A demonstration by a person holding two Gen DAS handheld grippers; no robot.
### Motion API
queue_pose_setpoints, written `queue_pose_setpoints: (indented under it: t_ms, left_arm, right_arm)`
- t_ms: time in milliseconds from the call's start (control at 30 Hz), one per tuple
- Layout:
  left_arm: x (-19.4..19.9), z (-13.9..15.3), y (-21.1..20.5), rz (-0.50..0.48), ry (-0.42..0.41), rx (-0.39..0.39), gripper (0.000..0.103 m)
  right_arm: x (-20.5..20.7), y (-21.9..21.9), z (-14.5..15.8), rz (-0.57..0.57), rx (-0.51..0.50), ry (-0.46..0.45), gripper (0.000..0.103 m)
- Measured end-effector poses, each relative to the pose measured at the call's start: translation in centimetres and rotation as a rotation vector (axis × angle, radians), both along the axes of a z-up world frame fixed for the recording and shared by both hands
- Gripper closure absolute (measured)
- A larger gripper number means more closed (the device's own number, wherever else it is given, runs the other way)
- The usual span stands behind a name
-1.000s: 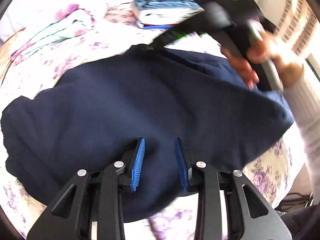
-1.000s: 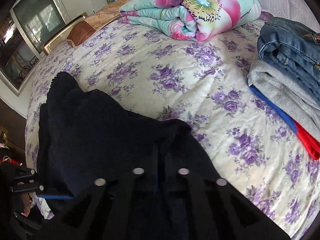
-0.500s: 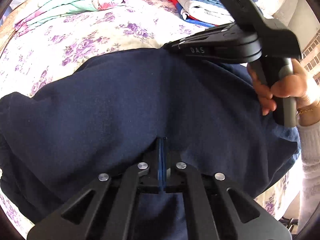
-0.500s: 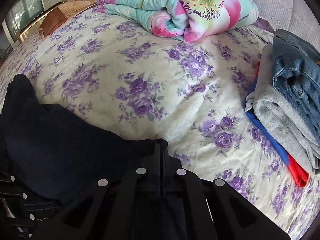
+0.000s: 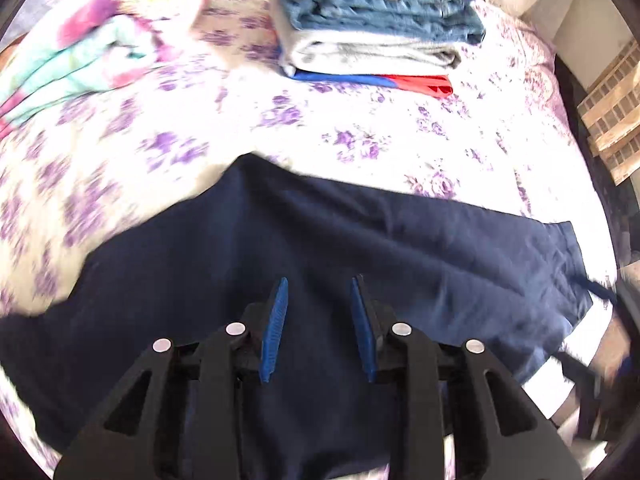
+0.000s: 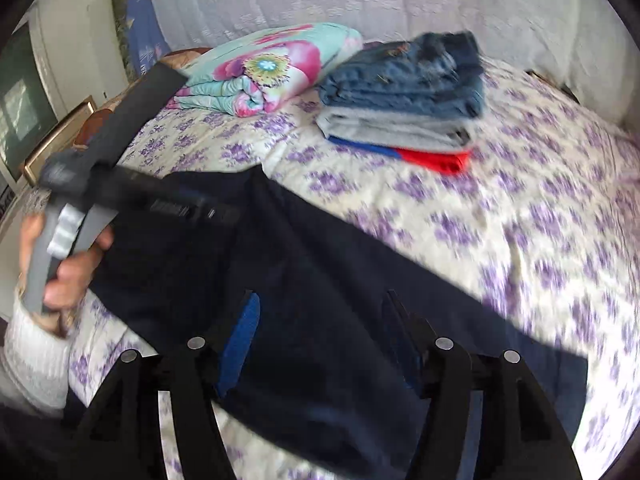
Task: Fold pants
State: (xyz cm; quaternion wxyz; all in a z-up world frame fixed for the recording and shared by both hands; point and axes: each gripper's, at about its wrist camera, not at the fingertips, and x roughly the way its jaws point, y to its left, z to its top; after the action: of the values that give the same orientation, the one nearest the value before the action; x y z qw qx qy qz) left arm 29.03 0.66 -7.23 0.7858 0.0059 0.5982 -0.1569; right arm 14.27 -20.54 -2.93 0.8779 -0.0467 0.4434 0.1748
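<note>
Dark navy pants [image 5: 360, 240] lie spread flat across the floral bedsheet; they also show in the right wrist view [image 6: 320, 264]. My left gripper [image 5: 318, 292] is open above the pants near their front edge, holding nothing. My right gripper [image 6: 320, 312] is open wide above the pants, holding nothing. The left gripper's body [image 6: 120, 196] and the hand on it show at the left of the right wrist view, over the pants' left end.
A stack of folded clothes [image 5: 376, 20], jeans on grey, blue and red items, sits at the back of the bed; it also shows in the right wrist view [image 6: 404, 100]. A folded floral quilt [image 6: 264, 68] lies behind left. A wall and curtain stand behind.
Both grippers were shut on the pants half a second ago. Both have opened and pulled back, and the pants now lie flat on the bed.
</note>
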Motion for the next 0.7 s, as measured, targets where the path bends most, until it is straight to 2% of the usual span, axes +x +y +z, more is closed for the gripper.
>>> queue_pose_setpoints:
  t_ms: [100, 133, 167, 267, 367, 400, 433, 467, 500, 633, 700]
  left_arm:
    - [3.1, -4.1, -1.4, 0.009, 0.093, 0.039, 0.072]
    - [3.1, -3.7, -1.6, 0.004, 0.048, 0.035, 0.071]
    - [3.1, -3.7, -1.8, -0.006, 0.049, 0.048, 0.071]
    - [3.0, -3.9, -2.4, -0.028, 0.032, 0.066, 0.071]
    - [2.8, -4.0, -2.6, -0.03, 0.033, 0.048, 0.071]
    - [2.9, -4.0, -2.7, -0.033, 0.033, 0.041, 0.071]
    - [2.9, -4.0, -2.7, -0.036, 0.034, 0.034, 0.071]
    - [3.0, -3.9, -2.7, -0.039, 0.036, 0.026, 0.071]
    - [2.7, -3.9, -2.2, -0.041, 0.038, 0.017, 0.071]
    - [2.1, -3.5, -0.8, -0.06, 0.056, -0.013, 0.071]
    - [1.9, -3.5, -0.7, -0.079, 0.052, -0.012, 0.071]
  right_arm:
    - [-4.9, -2.8, -1.9, -0.065, 0.054, -0.026, 0.039]
    - [-5.8, -3.1, -2.3, -0.08, 0.054, -0.042, 0.039]
    - [-6.2, -3.4, -2.7, -0.093, 0.047, -0.051, 0.039]
    - [-5.5, -2.9, -3.9, -0.067, 0.009, -0.049, 0.039]
    - [-4.0, -1.9, -4.6, -0.021, -0.033, -0.044, 0.039]
    - [-3.3, -1.7, -5.0, -0.014, -0.048, -0.031, 0.046]
    - [-2.9, -1.5, -5.5, -0.002, -0.051, -0.008, 0.087]
    - [-2.5, -1.3, -6.0, 0.023, -0.043, 0.043, 0.099]
    - [-2.5, -1.3, -6.3, 0.03, -0.041, 0.079, 0.099]
    - [-5.1, -1.2, -5.4, 0.058, -0.052, 0.1, 0.099]
    - [-5.2, -1.3, -6.4, 0.042, -0.062, 0.134, 0.099]
